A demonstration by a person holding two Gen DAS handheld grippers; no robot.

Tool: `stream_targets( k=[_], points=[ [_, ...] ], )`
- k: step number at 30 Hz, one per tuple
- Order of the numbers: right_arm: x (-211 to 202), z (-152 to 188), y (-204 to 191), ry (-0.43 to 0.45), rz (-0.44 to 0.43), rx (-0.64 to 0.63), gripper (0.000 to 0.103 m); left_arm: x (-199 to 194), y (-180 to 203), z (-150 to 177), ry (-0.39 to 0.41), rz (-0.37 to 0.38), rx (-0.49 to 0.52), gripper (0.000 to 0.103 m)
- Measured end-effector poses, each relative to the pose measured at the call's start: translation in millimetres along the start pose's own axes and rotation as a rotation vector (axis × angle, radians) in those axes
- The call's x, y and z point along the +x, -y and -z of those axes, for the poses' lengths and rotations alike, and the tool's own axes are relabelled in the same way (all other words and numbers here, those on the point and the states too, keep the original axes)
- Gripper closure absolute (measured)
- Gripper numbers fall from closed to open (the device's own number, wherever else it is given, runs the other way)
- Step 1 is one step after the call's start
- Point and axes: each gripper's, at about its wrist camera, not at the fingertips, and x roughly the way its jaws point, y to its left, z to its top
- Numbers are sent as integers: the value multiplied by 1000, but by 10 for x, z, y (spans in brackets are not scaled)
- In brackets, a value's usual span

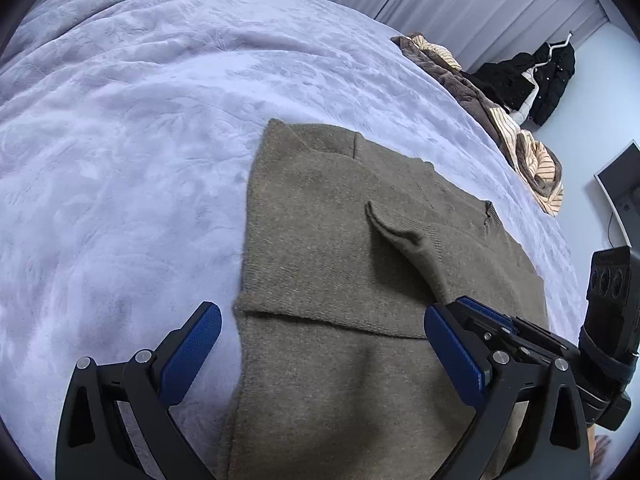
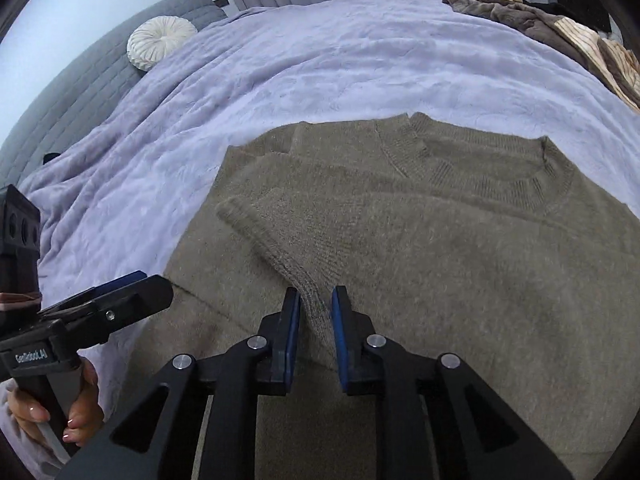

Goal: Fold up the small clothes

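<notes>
1. The left gripper (image 1: 322,334) hovers spread wide and empty over the sweater's (image 1: 340,248) left edge, apparently ready to pin or take it.
2. The sweater lies flat on the bed (image 1: 140,140), so folds can be laid cleanly.
3. The right gripper (image 2: 316,310) is nearly closed, pinching the sleeve cuff (image 2: 310,298), likely to carry it across.

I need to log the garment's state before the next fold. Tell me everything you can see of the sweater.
The sweater is an olive-brown, fuzzy knit with a ribbed round collar and ribbed cuffs. It lies flat on the lavender blanket, partly folded: one side is turned in and a sleeve is laid slanting across the body. The right gripper is shut on that sleeve's cuff end, lifting it slightly. The left gripper is open above the sweater's edge.
</notes>
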Motion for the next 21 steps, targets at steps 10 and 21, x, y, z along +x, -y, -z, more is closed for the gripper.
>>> stream_targets(
  k=[10, 21],
  points=[
    [-852, 672, 1012, 103, -66, 408, 55, 202, 365, -120, -82, 24, 24, 1],
    [-1397, 1456, 1929, 250, -168, 790, 55, -50, 283, -184, -36, 73, 34, 2]
  ],
)
